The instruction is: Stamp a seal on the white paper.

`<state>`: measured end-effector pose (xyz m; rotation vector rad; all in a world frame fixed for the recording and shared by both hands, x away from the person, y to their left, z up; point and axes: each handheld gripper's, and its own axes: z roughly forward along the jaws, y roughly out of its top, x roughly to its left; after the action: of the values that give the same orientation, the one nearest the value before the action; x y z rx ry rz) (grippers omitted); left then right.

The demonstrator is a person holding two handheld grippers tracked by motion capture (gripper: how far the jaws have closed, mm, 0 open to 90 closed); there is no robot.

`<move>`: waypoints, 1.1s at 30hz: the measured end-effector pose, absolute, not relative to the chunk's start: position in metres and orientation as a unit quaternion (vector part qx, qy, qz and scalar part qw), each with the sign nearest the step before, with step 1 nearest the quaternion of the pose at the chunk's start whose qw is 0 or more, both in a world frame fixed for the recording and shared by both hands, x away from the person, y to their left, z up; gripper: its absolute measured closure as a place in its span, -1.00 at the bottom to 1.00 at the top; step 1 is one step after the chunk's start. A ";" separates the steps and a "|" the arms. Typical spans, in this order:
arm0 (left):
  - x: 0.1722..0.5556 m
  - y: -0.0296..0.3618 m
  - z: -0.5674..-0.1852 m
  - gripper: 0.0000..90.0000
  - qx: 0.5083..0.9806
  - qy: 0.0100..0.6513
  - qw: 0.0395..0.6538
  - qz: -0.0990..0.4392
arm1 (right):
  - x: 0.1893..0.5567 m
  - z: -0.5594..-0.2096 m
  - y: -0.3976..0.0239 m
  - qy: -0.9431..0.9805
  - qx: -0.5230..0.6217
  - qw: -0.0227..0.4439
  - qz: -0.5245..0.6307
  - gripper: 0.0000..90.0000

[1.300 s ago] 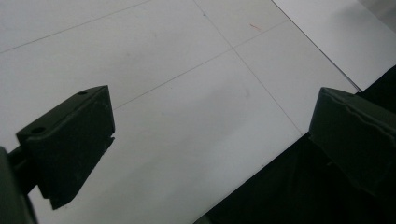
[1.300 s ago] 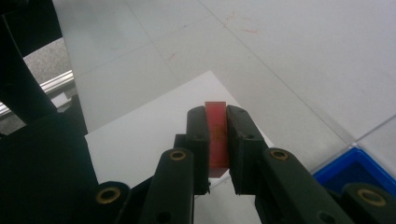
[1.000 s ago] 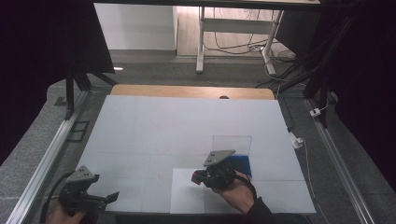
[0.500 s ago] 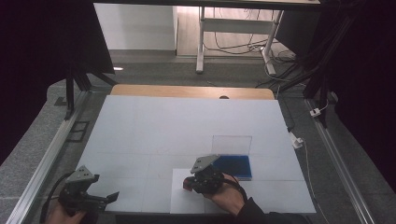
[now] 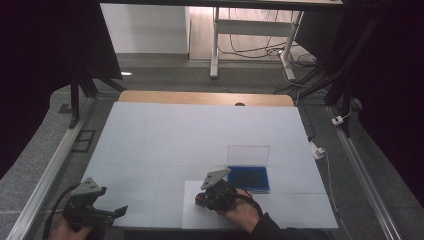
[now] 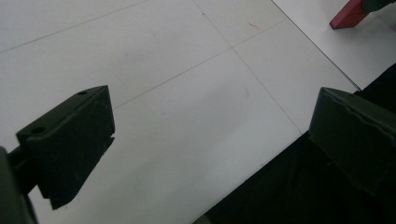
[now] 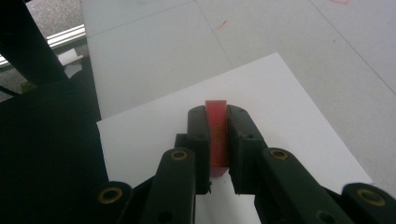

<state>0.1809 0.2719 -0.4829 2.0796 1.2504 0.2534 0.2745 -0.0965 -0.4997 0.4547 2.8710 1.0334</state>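
Observation:
A thin red block (image 7: 216,135) is clamped upright between the jaws of my right gripper (image 7: 216,114). That right gripper (image 5: 199,199) hovers low over a white sheet of paper (image 5: 192,218) at the table's front edge, pointing left. The same red block (image 6: 348,14) shows at the top right of the left gripper view. My left gripper (image 5: 121,210) rests at the front left corner with its jaws wide apart and nothing between them (image 6: 210,126). Just right of the right hand lies a shallow blue box (image 5: 247,179), its clear lid (image 5: 248,155) standing up.
The white table top (image 5: 200,130) has a wooden strip (image 5: 205,97) along its far edge. Aluminium rails (image 5: 55,165) run down both sides. A white plug and cable (image 5: 319,151) lie off the right edge.
My right gripper has moved left and down with the red block, away from the blue box and onto the area of the white sheet. The left gripper has stayed put.

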 end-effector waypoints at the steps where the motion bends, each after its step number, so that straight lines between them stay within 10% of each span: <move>1: 0.181 0.272 -0.483 -0.98 0.800 0.482 0.344 0.097 | 0.274 -0.500 -0.096 0.931 0.148 0.029 0.334 0.80; 33: 0.182 0.273 -0.483 -0.98 0.799 0.485 0.343 0.092 | 0.265 -0.502 -0.095 0.930 0.134 0.059 0.338 0.81</move>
<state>0.1823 0.2728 -0.4832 2.0774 1.2600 0.2400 0.2653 -0.0951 -0.5019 0.4075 2.8168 1.0225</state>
